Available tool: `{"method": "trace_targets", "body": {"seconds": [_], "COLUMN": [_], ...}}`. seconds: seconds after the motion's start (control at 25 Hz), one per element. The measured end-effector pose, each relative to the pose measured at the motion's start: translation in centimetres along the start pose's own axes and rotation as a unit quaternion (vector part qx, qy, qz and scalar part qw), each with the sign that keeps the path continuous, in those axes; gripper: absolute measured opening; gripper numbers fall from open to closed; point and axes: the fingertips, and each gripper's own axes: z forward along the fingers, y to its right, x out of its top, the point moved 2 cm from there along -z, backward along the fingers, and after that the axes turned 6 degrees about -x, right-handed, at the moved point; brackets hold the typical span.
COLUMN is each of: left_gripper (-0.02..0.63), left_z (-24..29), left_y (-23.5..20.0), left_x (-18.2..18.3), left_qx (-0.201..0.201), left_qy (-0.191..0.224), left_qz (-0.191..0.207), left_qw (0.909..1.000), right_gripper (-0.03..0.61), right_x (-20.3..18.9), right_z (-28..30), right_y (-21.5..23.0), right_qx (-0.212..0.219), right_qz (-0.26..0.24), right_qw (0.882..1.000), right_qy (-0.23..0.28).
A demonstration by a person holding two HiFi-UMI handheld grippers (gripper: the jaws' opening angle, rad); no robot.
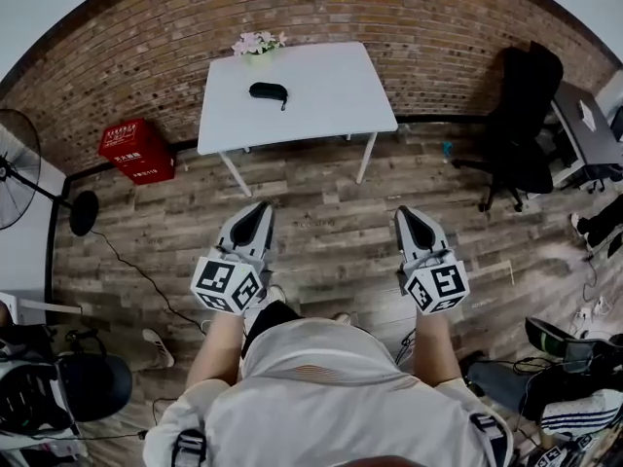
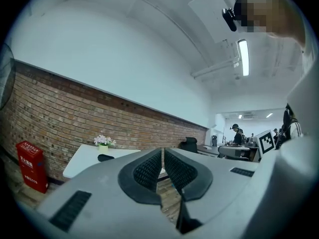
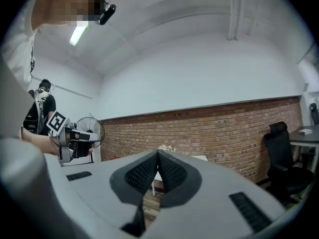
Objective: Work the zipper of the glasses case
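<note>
A black glasses case lies on the white table against the brick wall, well ahead of me. The left gripper view shows the case as a small dark shape on the table. My left gripper is held over the wooden floor, far short of the table, jaws shut with nothing between them. My right gripper hangs at the same height to the right, also shut and empty. Both point toward the table. In the gripper views the jaw tips of the left gripper and the right gripper meet.
A small flower pot stands at the table's back edge. A red box sits on the floor at left, with a fan beside it. A black office chair and a desk stand at right. Bags and cables lie near my feet.
</note>
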Motion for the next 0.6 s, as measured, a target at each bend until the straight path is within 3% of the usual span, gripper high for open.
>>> {"method": "trace_targets", "body": {"seconds": [0.32,0.6], "left_gripper": [0.028,0.028], "left_z": [-2.4,-4.0], "left_y": [-8.7,-15.8], "left_x": [1.0,1.6], "left_qx": [0.012,-0.007], "left_qy": [0.001,-0.012], "left_qz": [-0.005,0.02], "left_qw": [0.9999,0.9997], "right_gripper": [0.052,0.052], "right_x": [0.2,0.4], "right_z": [7.9,15.2], "right_y": [-6.1,-12.4], "right_qx": [0.016,0.019], "right_qz": [-0.004,-0.009], "right_qw": [1.0,1.0], "right_qy": [-0.012,-0.013]}}
